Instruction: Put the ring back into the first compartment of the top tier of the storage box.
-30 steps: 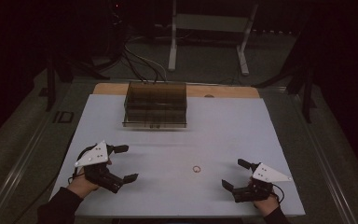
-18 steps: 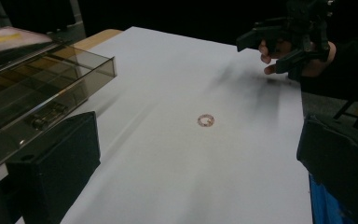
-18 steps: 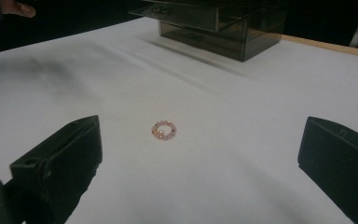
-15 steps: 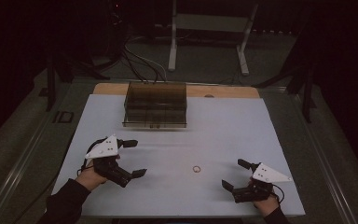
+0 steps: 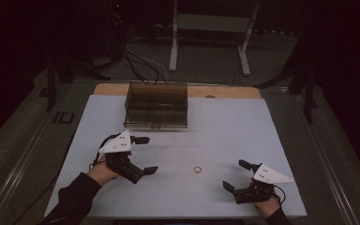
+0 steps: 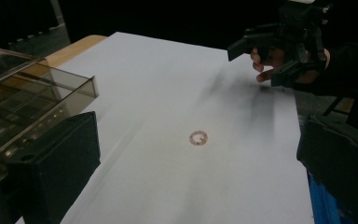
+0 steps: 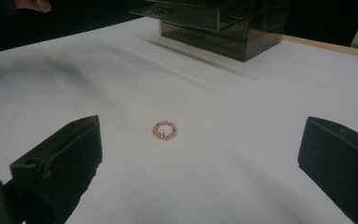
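Pale grey-white sheeting covers the desk (image 5: 225, 126), with a strip of bare wood showing along its far edge. At the far middle stands a smoky, see-through drawer box (image 5: 156, 105), its front facing the person. A small bead ring (image 5: 197, 169) of pinkish beads lies flat on the sheet at the near middle, apart from everything else; it also shows in the left gripper view (image 6: 198, 137) and in the right gripper view (image 7: 164, 130), where it sits between the two black jaws but well ahead of them. The left hand-held gripper (image 5: 143, 155) hangs over the sheet to the left of the ring, between it and the box, its jaws spread wide with nothing between them; the left hand (image 5: 104, 171) grips it from below, a dark sleeve trailing off the near edge. The right hand-held gripper (image 5: 236, 174) sits near the near right part of the desk, to the right of the ring, jaws likewise wide apart and holding nothing, its grey three-cornered plate on top
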